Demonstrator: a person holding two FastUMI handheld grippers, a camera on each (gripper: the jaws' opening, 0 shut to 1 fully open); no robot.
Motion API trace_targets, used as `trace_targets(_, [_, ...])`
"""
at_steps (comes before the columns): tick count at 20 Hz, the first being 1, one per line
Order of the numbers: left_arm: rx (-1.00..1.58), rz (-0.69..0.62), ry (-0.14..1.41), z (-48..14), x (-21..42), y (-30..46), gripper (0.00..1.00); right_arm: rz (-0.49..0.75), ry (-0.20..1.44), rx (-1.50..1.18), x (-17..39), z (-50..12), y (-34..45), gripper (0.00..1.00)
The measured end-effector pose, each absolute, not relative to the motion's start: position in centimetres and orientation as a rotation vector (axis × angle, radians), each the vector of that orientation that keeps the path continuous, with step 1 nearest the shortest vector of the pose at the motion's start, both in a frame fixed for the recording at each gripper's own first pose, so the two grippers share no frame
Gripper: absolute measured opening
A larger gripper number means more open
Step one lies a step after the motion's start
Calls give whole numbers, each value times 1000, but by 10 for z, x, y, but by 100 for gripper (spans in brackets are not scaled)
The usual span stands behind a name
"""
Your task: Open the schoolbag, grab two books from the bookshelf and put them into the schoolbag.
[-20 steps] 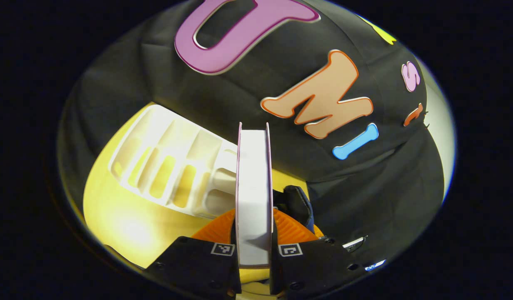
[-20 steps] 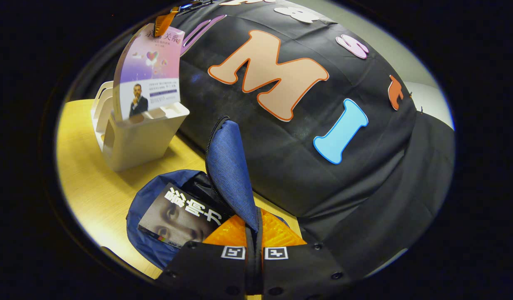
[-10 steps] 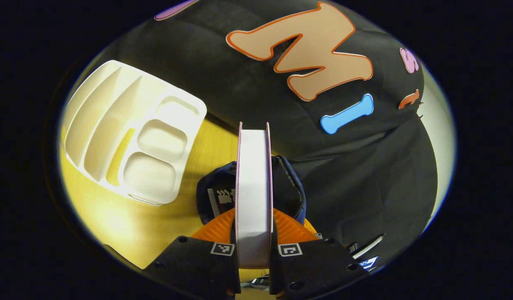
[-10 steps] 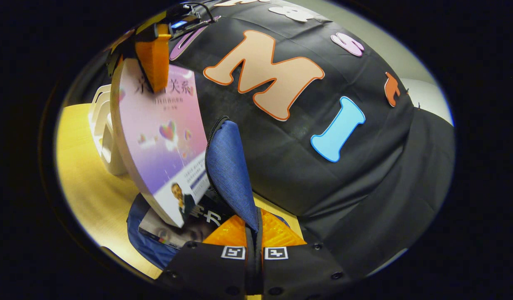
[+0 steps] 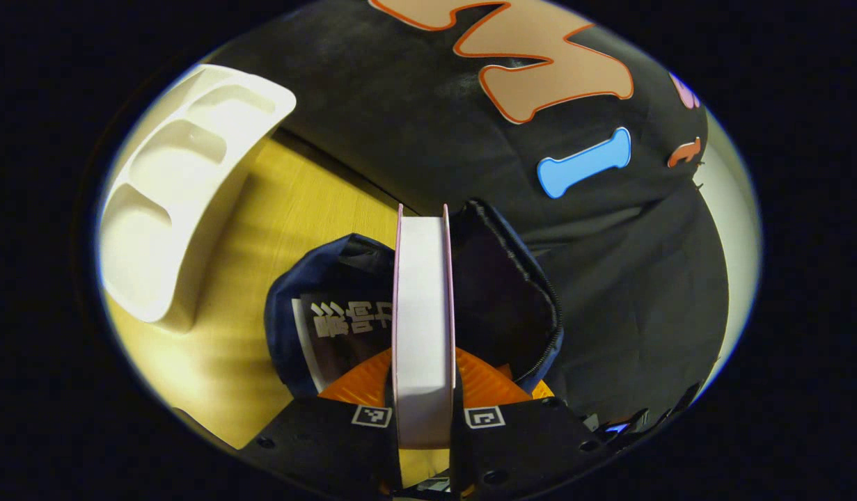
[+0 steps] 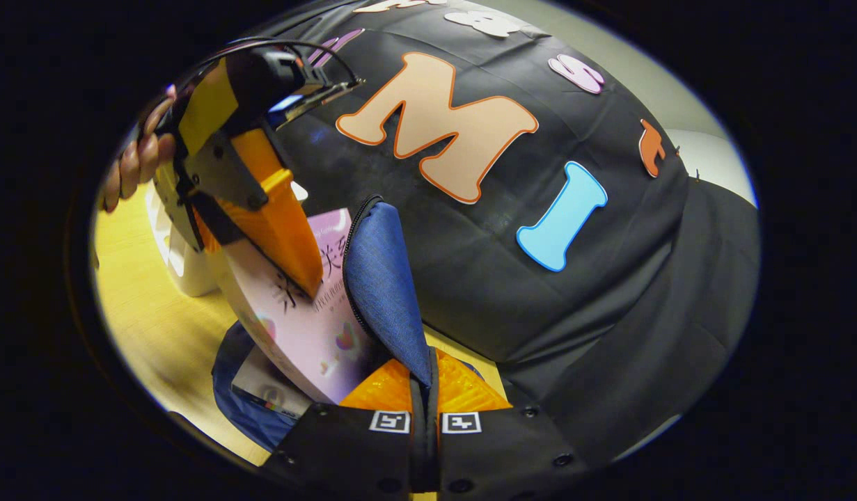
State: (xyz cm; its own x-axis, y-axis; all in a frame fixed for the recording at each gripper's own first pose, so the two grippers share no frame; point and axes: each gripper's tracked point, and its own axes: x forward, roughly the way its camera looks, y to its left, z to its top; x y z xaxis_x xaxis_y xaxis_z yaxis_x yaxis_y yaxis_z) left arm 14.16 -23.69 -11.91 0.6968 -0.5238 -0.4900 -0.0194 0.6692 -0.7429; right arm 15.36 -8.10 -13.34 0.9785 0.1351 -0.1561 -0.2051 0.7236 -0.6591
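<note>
The blue schoolbag (image 5: 344, 268) lies open on the wooden table, with a dark-covered book (image 5: 344, 327) inside it. My left gripper (image 5: 425, 390) is shut on a pink-covered book (image 5: 422, 320), held edge-on and upright right over the bag's mouth. In the right gripper view that pink book (image 6: 310, 327) reaches down into the schoolbag (image 6: 250, 410), above the dark book (image 6: 264, 390), with the left gripper (image 6: 289, 243) and a hand (image 6: 132, 163) on top. My right gripper (image 6: 425, 396) is shut on the bag's flap (image 6: 383, 278), holding it up.
A white plastic bookshelf (image 5: 170, 202) with several slots stands on the yellow wooden table (image 5: 289, 202) to the left of the bag; the same bookshelf (image 6: 181, 268) sits behind the left gripper in the right gripper view. The black cloth wall runs close behind the bag.
My left gripper has carried the pink book away from the bookshelf, over to the bag and down into its mouth. The right gripper has kept the flap raised in place.
</note>
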Motion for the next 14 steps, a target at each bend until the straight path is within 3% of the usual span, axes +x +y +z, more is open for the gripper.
trace_targets(6, [-960,-305,778,-150,151,-259,24,207,96,-753,149,-136,-74,1])
trace_targets(14, [-966,-354,808,-181,158,-296,25,201,95,-751,147,-134,-72,3])
